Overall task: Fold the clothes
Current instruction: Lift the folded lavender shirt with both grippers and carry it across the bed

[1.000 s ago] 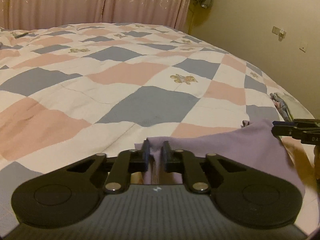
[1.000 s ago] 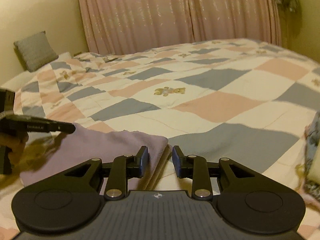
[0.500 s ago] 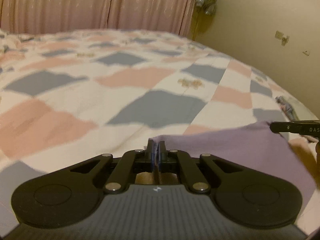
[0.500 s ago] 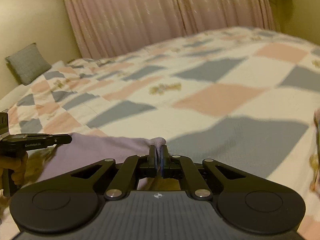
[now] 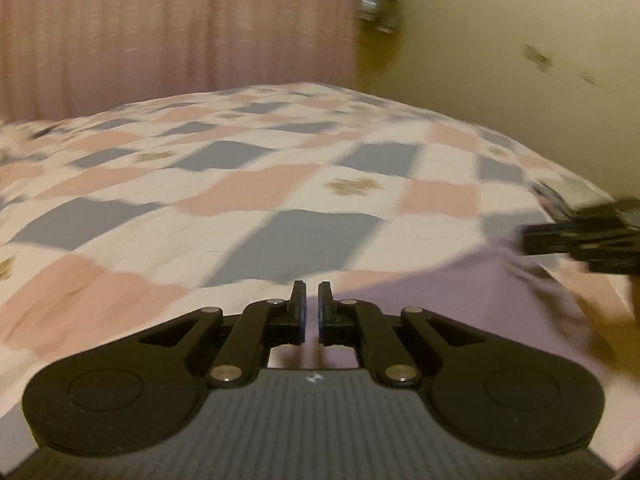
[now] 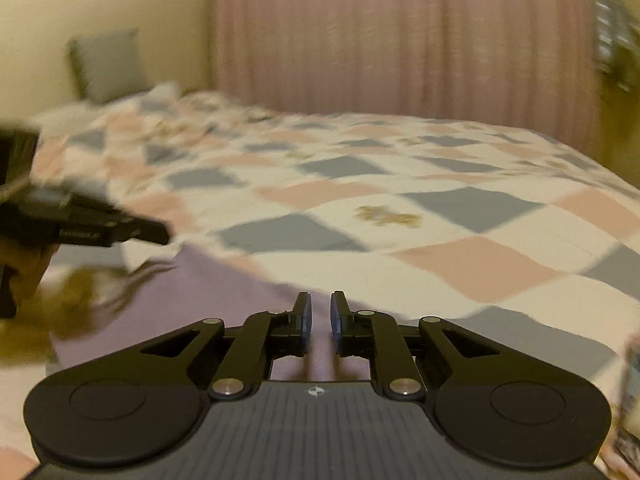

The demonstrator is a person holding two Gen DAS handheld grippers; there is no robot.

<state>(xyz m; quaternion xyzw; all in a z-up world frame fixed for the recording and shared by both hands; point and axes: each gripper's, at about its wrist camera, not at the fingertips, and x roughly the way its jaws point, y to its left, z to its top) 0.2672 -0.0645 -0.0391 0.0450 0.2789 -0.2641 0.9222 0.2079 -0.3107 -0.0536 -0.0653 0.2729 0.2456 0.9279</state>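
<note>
While both views are smeared by motion blur, the main items can be made out. The left gripper (image 5: 312, 304) has its jaws slightly parted, a narrow gap showing between the blue pads, and nothing is held between them. The right gripper (image 6: 321, 314) is in the same condition: jaws a little apart, nothing clamped. A purple garment (image 5: 460, 304) lies flat on the bed (image 5: 280, 184), just below and ahead of both grippers. In the left wrist view it spreads from the gripper toward the right edge; in the right wrist view the same garment (image 6: 192, 300) spreads toward the left. Whether the fingertips touch the cloth cannot be determined.

The bed carries a quilt in pink, grey-blue and cream squares with small brown motifs. In the left wrist view the right gripper (image 5: 580, 238) appears at the far right, above the garment's edge. In the right wrist view the left gripper (image 6: 80, 228) appears at the far left with a hand (image 6: 28, 268) beneath it. A grey pillow (image 6: 106, 64) leans against the wall; pink curtains (image 6: 400, 32) hang behind the bed.
</note>
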